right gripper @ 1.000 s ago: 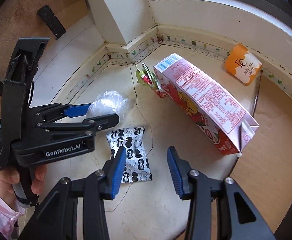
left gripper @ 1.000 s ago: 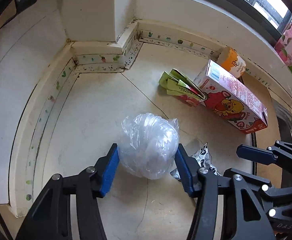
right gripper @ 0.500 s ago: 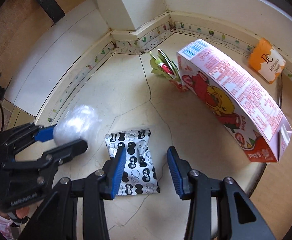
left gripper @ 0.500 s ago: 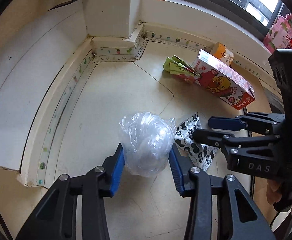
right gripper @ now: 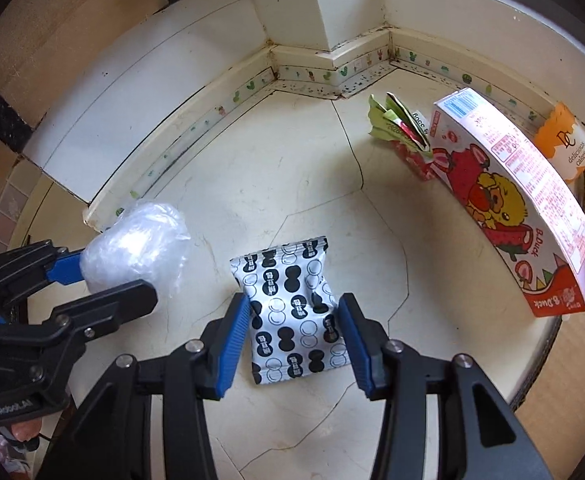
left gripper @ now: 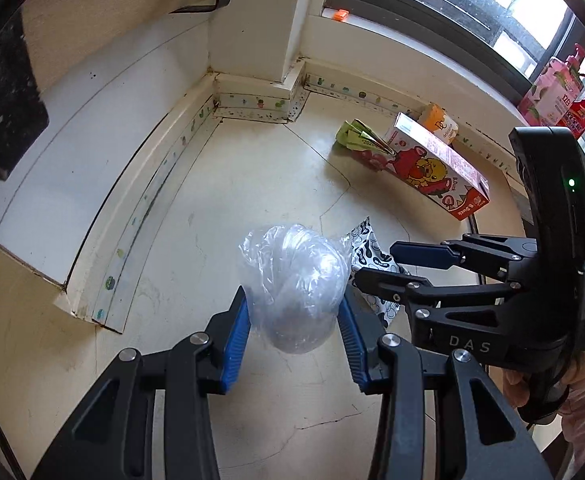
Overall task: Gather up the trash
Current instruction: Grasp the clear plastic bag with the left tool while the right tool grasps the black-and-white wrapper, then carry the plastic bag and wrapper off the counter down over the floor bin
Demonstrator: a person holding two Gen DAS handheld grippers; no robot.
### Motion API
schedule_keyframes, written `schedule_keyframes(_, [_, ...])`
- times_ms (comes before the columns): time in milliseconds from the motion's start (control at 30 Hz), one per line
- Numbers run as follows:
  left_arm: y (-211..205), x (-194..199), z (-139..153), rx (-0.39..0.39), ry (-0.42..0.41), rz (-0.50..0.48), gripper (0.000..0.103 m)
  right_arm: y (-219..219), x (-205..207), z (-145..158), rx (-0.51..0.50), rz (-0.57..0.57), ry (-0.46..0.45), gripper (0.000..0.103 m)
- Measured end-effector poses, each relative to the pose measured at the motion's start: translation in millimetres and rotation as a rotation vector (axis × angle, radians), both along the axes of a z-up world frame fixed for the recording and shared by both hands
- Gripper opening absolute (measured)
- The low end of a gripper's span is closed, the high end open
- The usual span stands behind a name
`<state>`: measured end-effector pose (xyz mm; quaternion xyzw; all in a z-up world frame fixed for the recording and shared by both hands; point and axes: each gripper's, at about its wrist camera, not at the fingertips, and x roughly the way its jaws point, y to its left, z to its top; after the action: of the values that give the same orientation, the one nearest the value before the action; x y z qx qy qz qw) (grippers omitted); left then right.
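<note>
Plastic ball (left gripper: 298,284) clamped in left hand-held gripper (left gripper: 292,332), raised off the countertop (left gripper: 252,184).

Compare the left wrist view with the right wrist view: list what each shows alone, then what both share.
Left wrist only: the pink bottles at the window.

Right wrist only: the whole face of the black-and-white wrapper, between the open right hand-held gripper fingers.

Both: the left hand-held gripper shut on the plastic ball, the pink carton, the orange packet.
</note>
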<state>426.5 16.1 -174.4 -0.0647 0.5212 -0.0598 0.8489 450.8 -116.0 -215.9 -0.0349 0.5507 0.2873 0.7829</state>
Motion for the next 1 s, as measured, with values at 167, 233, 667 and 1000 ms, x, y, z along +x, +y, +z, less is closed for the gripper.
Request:
schedule_keyframes(167, [1,-11,0,-0.005,0.004,0.003,0.041,3,-6,0,-0.035,0.003,-0.024,0.047])
schedule_keyframes(233, [1,-16,1,-0.008,0.006,0.0,0.041,6,-6,-1,-0.049,0.005,-0.024,0.049])
schedule_keyframes(667, [2,-38,14,0.0,-0.002,0.0,0.041,33,-21,-5,-0.202,0.036,-0.126,0.044])
schedule_keyframes(1000, [-4,-58,31,0.01,-0.022,-0.02,0.039,3,-41,13,-0.184,-0.062,-0.126,0.035])
